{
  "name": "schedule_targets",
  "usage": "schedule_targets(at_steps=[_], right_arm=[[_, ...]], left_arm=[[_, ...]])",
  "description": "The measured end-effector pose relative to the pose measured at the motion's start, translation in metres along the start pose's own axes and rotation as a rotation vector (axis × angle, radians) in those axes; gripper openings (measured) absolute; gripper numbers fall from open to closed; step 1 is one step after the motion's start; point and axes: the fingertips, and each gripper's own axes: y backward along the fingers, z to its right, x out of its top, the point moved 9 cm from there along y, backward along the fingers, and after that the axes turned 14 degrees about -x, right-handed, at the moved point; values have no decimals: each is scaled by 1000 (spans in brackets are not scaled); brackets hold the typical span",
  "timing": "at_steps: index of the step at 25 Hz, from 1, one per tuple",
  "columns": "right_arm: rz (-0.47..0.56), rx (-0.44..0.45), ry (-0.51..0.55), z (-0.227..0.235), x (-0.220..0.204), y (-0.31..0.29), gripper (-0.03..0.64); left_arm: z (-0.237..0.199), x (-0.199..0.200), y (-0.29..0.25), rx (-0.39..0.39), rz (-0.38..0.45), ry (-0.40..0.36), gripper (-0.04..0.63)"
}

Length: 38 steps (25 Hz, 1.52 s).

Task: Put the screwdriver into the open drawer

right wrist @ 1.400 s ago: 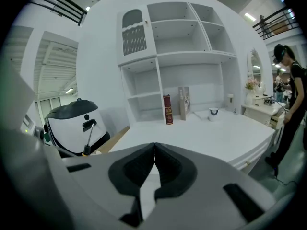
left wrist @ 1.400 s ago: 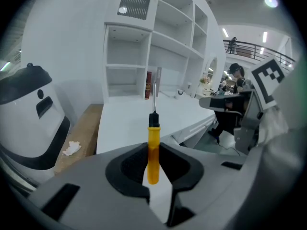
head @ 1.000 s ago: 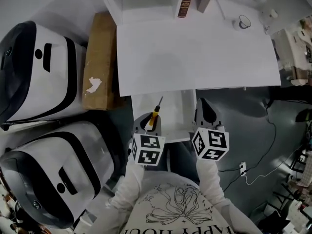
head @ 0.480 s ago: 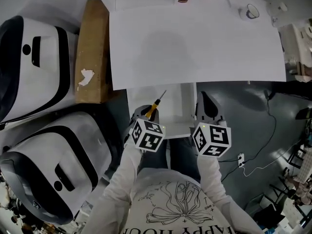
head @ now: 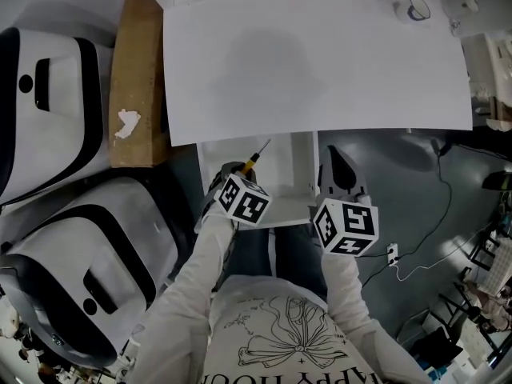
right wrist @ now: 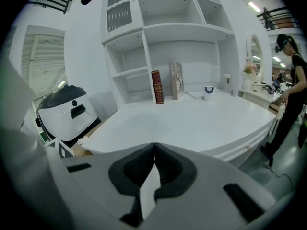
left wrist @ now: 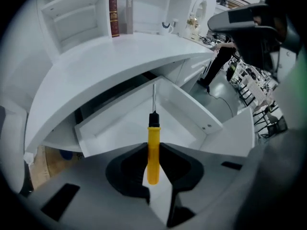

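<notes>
A screwdriver (left wrist: 153,147) with a yellow handle, black collar and thin metal shaft is held by its handle in my left gripper (left wrist: 153,146), which is shut on it. In the head view the screwdriver (head: 251,162) points away from me over the near left part of the open drawer (head: 282,170), a shallow white tray pulled out from under the desk. From the left gripper view the shaft hangs above the drawer's bare floor (left wrist: 120,123). My right gripper (head: 337,165) hovers just right of the drawer; its jaws (right wrist: 154,146) meet with nothing between them.
The white desk top (head: 320,62) lies beyond the drawer, with a cup (head: 418,8) at its far right. A cardboard box (head: 136,78) and two white-and-black machines (head: 48,94) (head: 88,270) crowd the left. Cables (head: 416,254) trail over the grey floor. A person (right wrist: 290,80) stands far right.
My left gripper has sunk toward the drawer with the screwdriver and tipped more steeply downward. The right gripper has come down a little beside the drawer.
</notes>
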Motion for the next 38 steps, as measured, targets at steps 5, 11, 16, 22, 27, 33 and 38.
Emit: schedule_targets(at_steps=[5, 11, 16, 22, 27, 33, 38], right_arm=[[-21, -2, -6, 4, -7, -10, 3], [-43, -1, -9, 6, -14, -18, 3], [-62, -1, -5, 10, -19, -23, 3], [-90, -5, 2, 13, -28, -28, 3], [-104, -3, 7, 14, -33, -31, 3], [-107, 0, 3, 16, -33, -34, 3], [-94, 12, 5, 14, -30, -32, 3]], left_arm=[[-7, 6, -31, -3, -70, 0, 69], [-23, 2, -66, 10, -155, 10, 69], [-36, -4, -90, 19, -207, 18, 69], [-42, -5, -108, 24, -232, 20, 69], [-45, -4, -118, 19, -240, 18, 69], [-47, -3, -118, 13, -224, 43, 71], [-48, -3, -113, -12, -187, 54, 113]])
